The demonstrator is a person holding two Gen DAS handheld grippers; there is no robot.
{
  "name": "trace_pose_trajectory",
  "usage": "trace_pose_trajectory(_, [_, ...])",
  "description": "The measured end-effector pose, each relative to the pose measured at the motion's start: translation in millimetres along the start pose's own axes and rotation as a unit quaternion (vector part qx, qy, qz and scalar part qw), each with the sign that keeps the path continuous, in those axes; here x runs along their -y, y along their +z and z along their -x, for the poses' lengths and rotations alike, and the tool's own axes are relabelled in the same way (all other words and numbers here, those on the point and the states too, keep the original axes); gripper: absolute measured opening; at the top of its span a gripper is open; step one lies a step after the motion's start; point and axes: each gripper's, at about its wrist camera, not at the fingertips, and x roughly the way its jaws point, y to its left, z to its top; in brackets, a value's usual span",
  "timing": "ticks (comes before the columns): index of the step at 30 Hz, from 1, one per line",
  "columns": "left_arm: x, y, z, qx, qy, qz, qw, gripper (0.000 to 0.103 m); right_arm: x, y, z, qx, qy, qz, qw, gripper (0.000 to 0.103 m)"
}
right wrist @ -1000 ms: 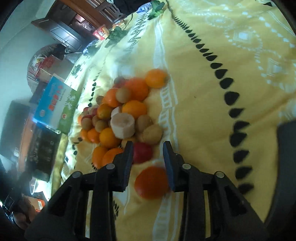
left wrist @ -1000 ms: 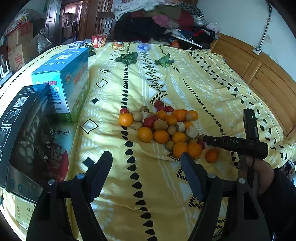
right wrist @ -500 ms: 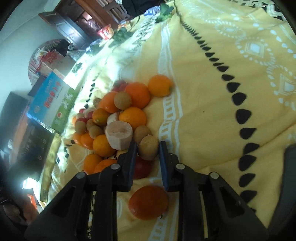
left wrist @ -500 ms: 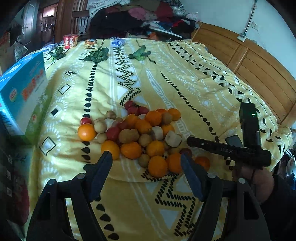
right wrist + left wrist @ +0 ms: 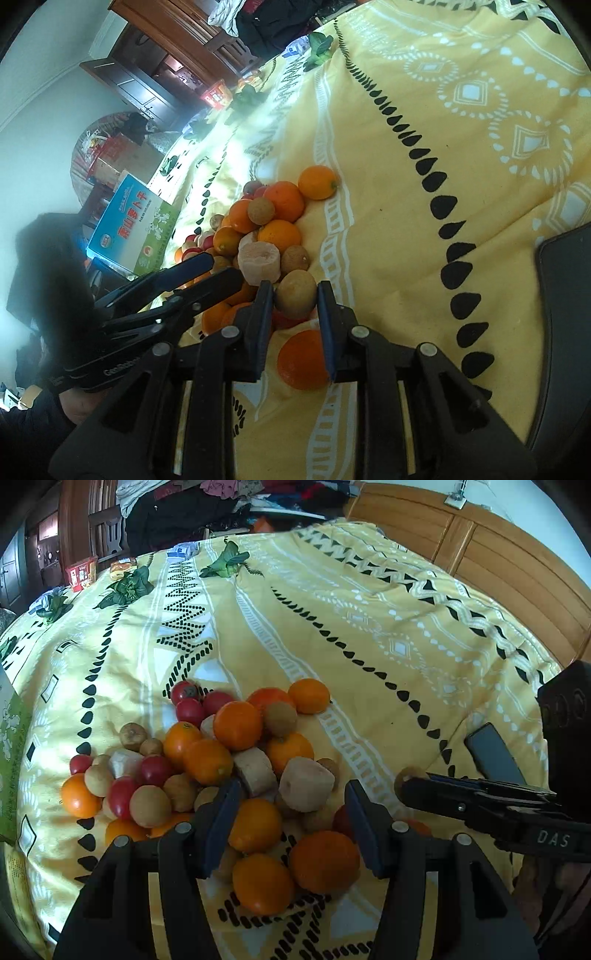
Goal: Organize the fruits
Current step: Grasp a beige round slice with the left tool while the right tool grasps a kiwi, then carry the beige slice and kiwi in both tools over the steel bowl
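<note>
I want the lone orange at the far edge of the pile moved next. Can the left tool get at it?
Probably not directly: the left tool hangs over the pile's near side, and heaped fruit lies between it and the far orange. It would need lifting over.

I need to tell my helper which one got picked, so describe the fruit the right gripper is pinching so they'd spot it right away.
On the yellow patterned bedspread lies a fruit pile. At its near edge, the right gripper is shut on a small brown fruit, just past a lone orange. Unlike the bright oranges and red fruits around it, this one has dull, tan-brown skin.
</note>
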Motion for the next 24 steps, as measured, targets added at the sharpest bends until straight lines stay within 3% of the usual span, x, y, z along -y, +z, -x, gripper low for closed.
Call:
trace_pose_trajectory(8, [10, 3, -26, -0.014, 0.002, -0.013, 0.9998, 0.037, 5, -2, 0, 0.002, -0.001, -0.005, 1.000, 0.025])
trace_pose_trajectory(13, [15, -1, -20, -0.001, 0.006, -0.014, 0.9999, 0.036, 4, -3, -2, 0.003, -0.008, 0.001, 1.000, 0.025])
trace_pose_trajectory(18, [6, 0, 23, 0.043, 0.010, 0.004, 0.9990, 0.036, -13, -3, 5, 0.015, -0.023, 0.033, 0.999, 0.024])
trace_pose_trajectory(24, [-32, -6, 100, 0.098, 0.035, 0.049, 0.9934, 0.036, -71, -4, 17, 0.034, -0.044, 0.117, 0.992, 0.024])
